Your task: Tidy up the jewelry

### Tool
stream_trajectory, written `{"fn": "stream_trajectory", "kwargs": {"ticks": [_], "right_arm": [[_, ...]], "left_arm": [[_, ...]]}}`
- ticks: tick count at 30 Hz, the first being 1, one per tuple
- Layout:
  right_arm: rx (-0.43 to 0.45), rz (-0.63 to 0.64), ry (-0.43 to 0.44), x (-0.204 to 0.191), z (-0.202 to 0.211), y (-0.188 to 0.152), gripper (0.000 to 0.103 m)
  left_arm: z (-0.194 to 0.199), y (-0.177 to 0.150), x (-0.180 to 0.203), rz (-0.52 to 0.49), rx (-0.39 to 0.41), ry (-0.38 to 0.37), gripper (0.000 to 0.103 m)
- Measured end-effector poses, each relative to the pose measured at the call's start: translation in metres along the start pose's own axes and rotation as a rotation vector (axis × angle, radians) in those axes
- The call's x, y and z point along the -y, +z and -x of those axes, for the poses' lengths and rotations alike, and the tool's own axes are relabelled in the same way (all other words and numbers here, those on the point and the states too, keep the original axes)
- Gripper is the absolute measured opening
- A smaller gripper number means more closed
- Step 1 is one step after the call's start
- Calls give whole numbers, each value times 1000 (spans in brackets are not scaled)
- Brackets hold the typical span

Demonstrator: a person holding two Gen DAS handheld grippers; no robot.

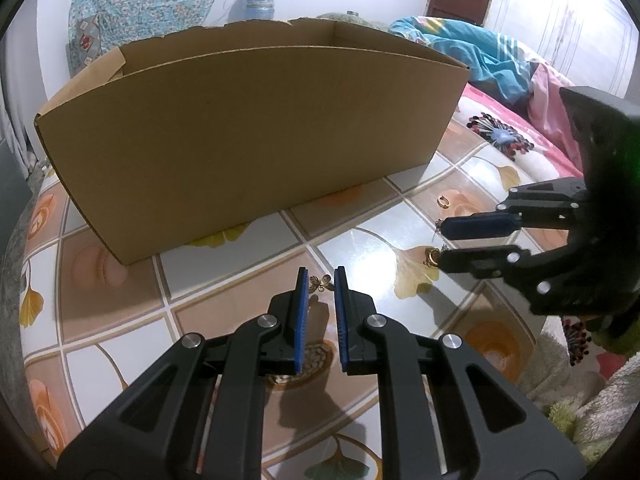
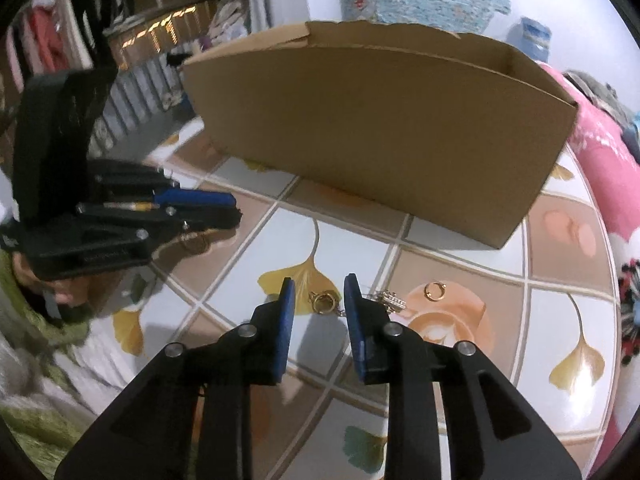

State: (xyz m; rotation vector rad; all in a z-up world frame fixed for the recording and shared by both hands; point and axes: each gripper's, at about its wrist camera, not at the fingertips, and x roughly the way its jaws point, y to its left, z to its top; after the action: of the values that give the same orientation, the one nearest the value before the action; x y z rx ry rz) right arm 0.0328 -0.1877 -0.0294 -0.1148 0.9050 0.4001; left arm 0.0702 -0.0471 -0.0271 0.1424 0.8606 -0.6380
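An open cardboard box [image 1: 248,136] stands on the tiled table; it also shows in the right wrist view [image 2: 384,128]. My left gripper [image 1: 320,278] is open, its blue pads either side of a small gold butterfly charm [image 1: 322,282] on the table. My right gripper [image 2: 319,290] is open around a gold clasp ring [image 2: 321,302]; it also shows in the left wrist view [image 1: 440,240]. A sparkly silver piece [image 2: 392,300] lies by the right finger. A gold hoop [image 2: 434,291] lies further right, seen in the left wrist view [image 1: 443,201] too.
The tablecloth [image 1: 120,320] has a tile and ginkgo-leaf pattern. Pink and blue bedding [image 1: 500,92] lies right of the table. A round patterned object [image 1: 316,360] lies under my left gripper. Clothes shelves [image 2: 80,32] stand at far left.
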Motion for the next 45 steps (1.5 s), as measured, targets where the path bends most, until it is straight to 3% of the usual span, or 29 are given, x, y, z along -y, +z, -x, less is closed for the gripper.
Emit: {"fn": "stream_trajectory", "kwargs": {"ticks": [5, 8, 17, 19, 34, 37, 39, 45], "right_arm": [[-38, 85, -10, -7, -9, 0, 22], [-51, 91, 16, -5, -9, 2, 12], [-45, 73, 31, -4, -9, 2, 11], [-40, 70, 32, -4, -8, 2, 4], [-34, 53, 54, -11, 4, -2, 4], [-40, 29, 41, -10, 4, -4, 7], [-45, 0, 36, -7, 2, -5, 17], [-50, -56, 45, -3, -2, -4, 18]], "left_arm": [[1, -1, -1, 1, -1, 1, 12], [1, -1, -1, 2, -2, 0, 12], [0, -1, -2, 5, -5, 0, 12], [-1, -1, -3, 5, -3, 0, 12], [5, -2, -2, 6, 9, 8, 12], [6, -2, -1, 7, 9, 7, 12], [6, -2, -1, 8, 8, 7, 12], [6, -4, -4, 16, 4, 4, 12]]}}
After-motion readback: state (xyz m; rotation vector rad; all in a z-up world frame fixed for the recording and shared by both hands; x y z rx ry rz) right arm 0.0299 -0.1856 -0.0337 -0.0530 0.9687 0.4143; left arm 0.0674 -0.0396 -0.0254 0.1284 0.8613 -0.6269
